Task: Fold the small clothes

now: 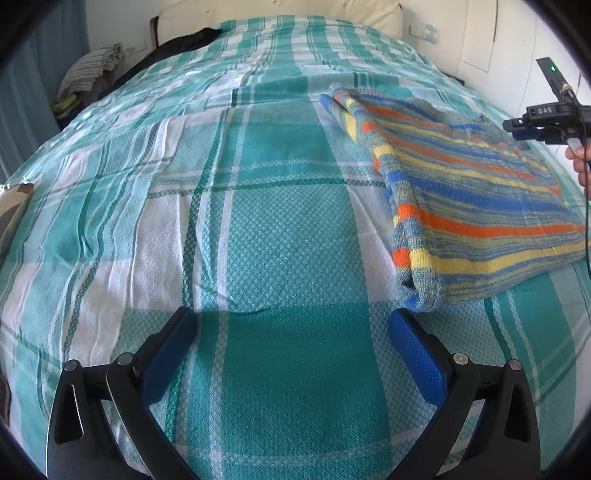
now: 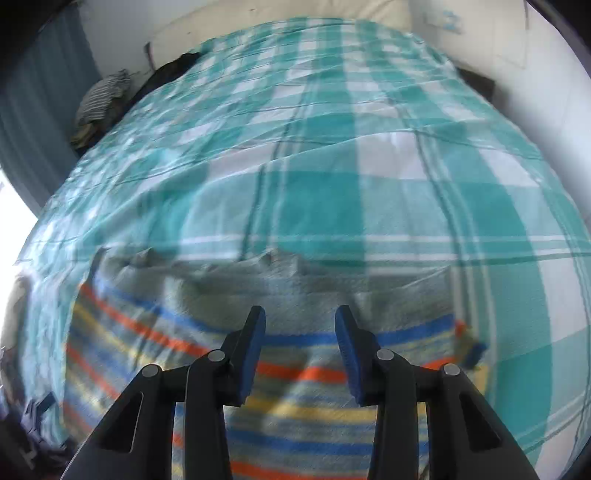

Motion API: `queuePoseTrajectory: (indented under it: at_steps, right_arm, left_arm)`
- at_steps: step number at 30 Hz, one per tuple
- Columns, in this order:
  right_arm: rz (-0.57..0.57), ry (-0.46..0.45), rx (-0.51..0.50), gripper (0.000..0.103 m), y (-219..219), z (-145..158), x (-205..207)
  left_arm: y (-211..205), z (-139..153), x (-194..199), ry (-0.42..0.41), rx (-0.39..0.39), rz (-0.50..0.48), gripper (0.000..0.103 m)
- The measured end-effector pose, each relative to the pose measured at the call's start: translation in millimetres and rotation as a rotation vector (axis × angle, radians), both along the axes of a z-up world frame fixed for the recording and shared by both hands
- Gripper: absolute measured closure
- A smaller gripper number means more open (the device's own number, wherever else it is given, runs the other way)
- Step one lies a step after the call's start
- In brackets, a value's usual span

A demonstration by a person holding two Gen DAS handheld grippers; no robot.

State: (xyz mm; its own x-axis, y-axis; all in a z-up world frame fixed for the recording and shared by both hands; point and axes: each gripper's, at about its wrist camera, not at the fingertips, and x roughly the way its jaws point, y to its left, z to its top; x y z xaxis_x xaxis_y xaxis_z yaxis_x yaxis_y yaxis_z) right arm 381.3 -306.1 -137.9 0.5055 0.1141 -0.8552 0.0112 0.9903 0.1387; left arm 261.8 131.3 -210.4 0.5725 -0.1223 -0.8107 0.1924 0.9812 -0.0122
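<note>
A striped knit garment (image 1: 476, 199) in blue, orange, yellow and grey lies folded flat on the teal-and-white checked bedspread (image 1: 258, 184), right of centre. My left gripper (image 1: 295, 317) is open and empty, low over bare bedspread, just left of the garment's near corner. My right gripper (image 2: 300, 314) is open and empty, above the same garment (image 2: 295, 406); that view is motion-blurred. The right gripper's body (image 1: 550, 118) and the hand holding it show at the far right edge of the left wrist view.
A dark garment (image 1: 177, 44) and a pile of striped cloth (image 1: 92, 66) lie at the bed's far left. A cream headboard (image 1: 280, 14) and white wall close the far end. A patterned object (image 1: 14, 206) sits at the left edge.
</note>
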Motion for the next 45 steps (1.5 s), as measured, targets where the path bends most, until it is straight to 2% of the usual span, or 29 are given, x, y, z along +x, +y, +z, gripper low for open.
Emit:
queuePoseTrajectory:
  at_steps: [2,5,7,10,11,13,16,18,20,22,23,26,27,28,31,35,45]
  right_arm:
    - [0.032,0.033,-0.018,0.063,0.7,-6.6,-5.5]
    - [-0.044,0.097,-0.13,0.062,-12.7,-34.5,3.6]
    - [-0.102,0.062,-0.087,0.063,-31.8,-34.6,-0.5]
    - [-0.188,0.022,-0.083,0.059,-47.6,-22.4,-7.4]
    - [-0.192,0.018,-0.069,0.059,-50.2,-18.8,-13.0]
    - [-0.186,0.003,-0.046,0.051,-54.6,-9.0,-28.9]
    - [-0.185,-0.052,-0.049,0.037,-64.2,5.3,-66.6]
    - [-0.203,-0.087,-0.078,0.032,-72.7,8.9,-105.9]
    - [-0.218,-0.1,-0.096,0.031,-78.2,4.7,-138.4]
    - [-0.231,-0.107,-0.124,0.031,-81.8,-2.2,-185.9]
    - [-0.248,-0.105,-0.136,0.03,-84.5,-8.5,-209.1]
    - [-0.31,-0.072,-0.14,0.021,-95.7,-32.2,-248.7]
    - [-0.321,-0.068,-0.141,0.018,-98.5,-39.0,-258.4]
    - [-0.321,-0.103,-0.146,0.015,-99.1,-41.0,-269.2]
    - [-0.295,-0.106,-0.151,0.0,-97.7,-47.8,-267.2]
    - [-0.274,-0.086,-0.2,0.0,-93.6,-52.9,-254.5]
    - [-0.277,-0.101,-0.198,0.0,-91.9,-54.6,-257.5]
  left_arm:
    - [0.0,0.1,-0.5,-0.001,0.0,0.0,0.0]
    - [-0.1,0.1,-0.3,-0.004,-0.003,0.0,0.0]
    - [0.0,-0.2,-0.2,-0.006,-0.005,0.0,0.0]
    - [0.3,-0.5,-0.3,-0.006,-0.006,0.0,0.0]
    - [0.4,-0.5,-0.5,-0.006,-0.006,0.0,0.0]
    - [0.3,-0.4,-0.5,-0.007,-0.005,0.0,0.0]
    - [-0.2,2.1,0.1,0.005,0.001,0.0,0.0]
    - [-2.3,6.4,-1.2,0.02,0.024,-0.002,0.0]
    - [-4.8,5.8,-2.5,0.043,0.064,0.006,0.0]
    - [-4.5,5.4,-1.2,0.068,0.057,0.031,0.0]
    - [-4.8,4.8,-2.5,0.054,0.058,0.029,0.0]
    - [-2.5,-0.7,-16.1,-0.057,0.039,0.022,0.0]
    - [-1.8,-0.5,-16.8,-0.056,0.037,0.023,0.0]
    - [-1.9,-0.3,-14.3,-0.042,0.037,0.022,0.0]
    - [0.0,-0.4,-12.2,-0.039,0.022,0.022,0.0]
    - [-0.8,-0.5,-11.6,-0.039,0.026,0.022,0.0]
    - [0.1,-0.9,-13.0,-0.041,0.027,0.022,0.0]
